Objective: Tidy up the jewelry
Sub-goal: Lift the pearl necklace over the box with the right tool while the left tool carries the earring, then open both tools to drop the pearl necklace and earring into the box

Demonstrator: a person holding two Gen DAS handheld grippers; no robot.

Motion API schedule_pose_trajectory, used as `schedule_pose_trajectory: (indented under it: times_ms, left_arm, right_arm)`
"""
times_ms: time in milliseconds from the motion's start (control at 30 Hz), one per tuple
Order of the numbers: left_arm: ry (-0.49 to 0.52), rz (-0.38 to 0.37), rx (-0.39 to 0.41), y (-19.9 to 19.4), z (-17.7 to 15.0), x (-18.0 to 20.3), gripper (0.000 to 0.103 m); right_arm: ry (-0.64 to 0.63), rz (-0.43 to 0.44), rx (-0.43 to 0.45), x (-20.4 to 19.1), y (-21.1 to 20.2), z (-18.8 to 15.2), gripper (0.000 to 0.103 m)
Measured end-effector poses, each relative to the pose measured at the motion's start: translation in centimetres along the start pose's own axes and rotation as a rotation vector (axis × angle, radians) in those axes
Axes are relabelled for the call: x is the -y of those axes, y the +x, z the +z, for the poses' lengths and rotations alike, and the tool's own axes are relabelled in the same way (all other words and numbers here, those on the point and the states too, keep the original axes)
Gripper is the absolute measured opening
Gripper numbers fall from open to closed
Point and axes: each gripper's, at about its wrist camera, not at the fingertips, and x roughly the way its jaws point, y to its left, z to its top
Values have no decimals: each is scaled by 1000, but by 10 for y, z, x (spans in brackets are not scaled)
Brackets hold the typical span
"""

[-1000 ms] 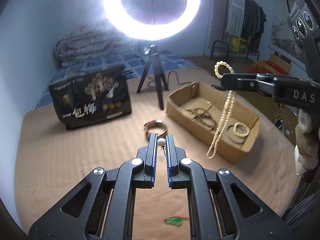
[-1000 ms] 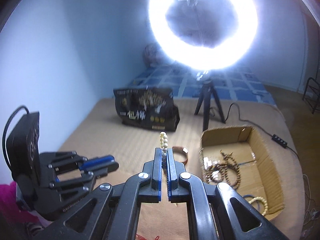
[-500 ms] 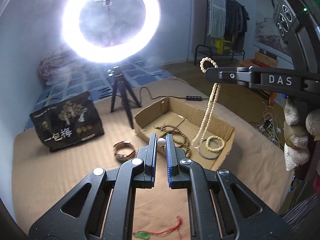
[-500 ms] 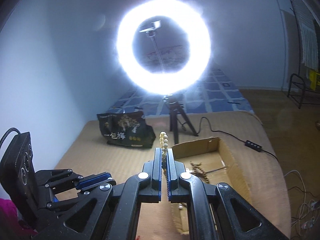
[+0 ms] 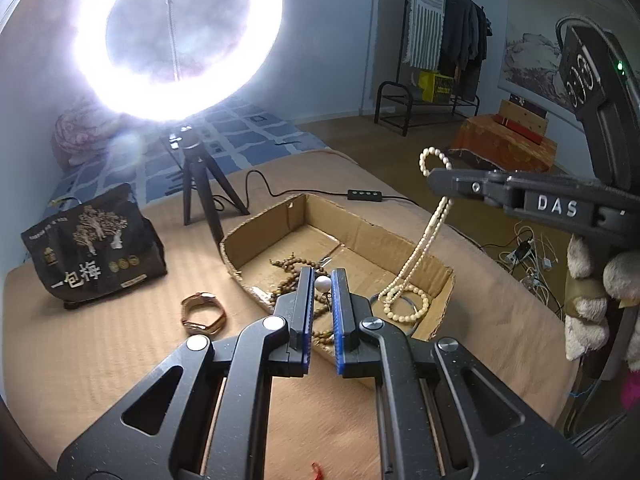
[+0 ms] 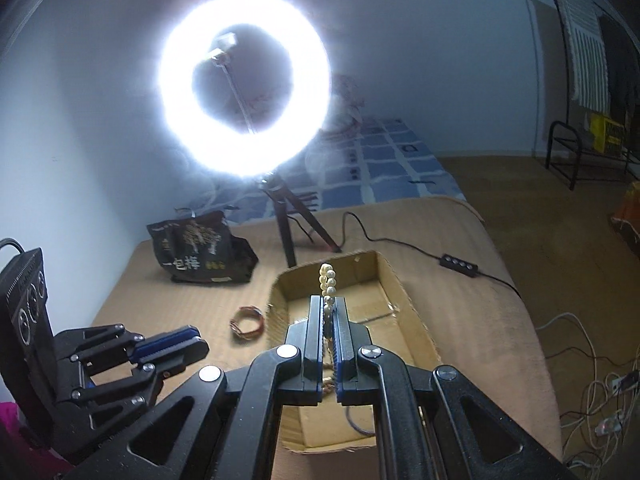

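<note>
My left gripper (image 5: 322,280) is shut on a small white pearl earring (image 5: 322,283), held above the near wall of the open cardboard box (image 5: 400,238). My right gripper (image 6: 328,308) is shut on a cream bead necklace (image 6: 327,280); in the left wrist view the necklace (image 5: 430,232) hangs from it down into the box, its end by a cream bead bracelet (image 5: 404,305). Brown wooden beads (image 5: 288,268) lie in the box. A brown watch (image 5: 202,314) lies on the tan mat left of the box; it also shows in the right wrist view (image 6: 247,322).
A ring light on a tripod (image 5: 200,196) stands behind the box, its cable and switch (image 5: 366,195) beside it. A black snack bag (image 5: 92,248) stands at the back left. A red cord (image 5: 320,470) lies near the front edge. The bed edge drops off to the right.
Both grippers have moved forward and right over the box. The necklace now hangs lower, its end reaching inside the box. The grips have not changed.
</note>
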Motion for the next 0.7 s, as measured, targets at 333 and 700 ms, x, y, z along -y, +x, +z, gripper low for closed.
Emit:
schedule_pose_trajectory:
  times_ms: [333, 700]
  left_arm:
    - [6, -4, -27, 28, 1, 16, 6]
    - [-12, -7, -54, 43, 4, 13, 37]
  right_arm:
    - [41, -30, -88, 32, 31, -17, 1]
    - [44, -40, -115, 35, 40, -22, 35]
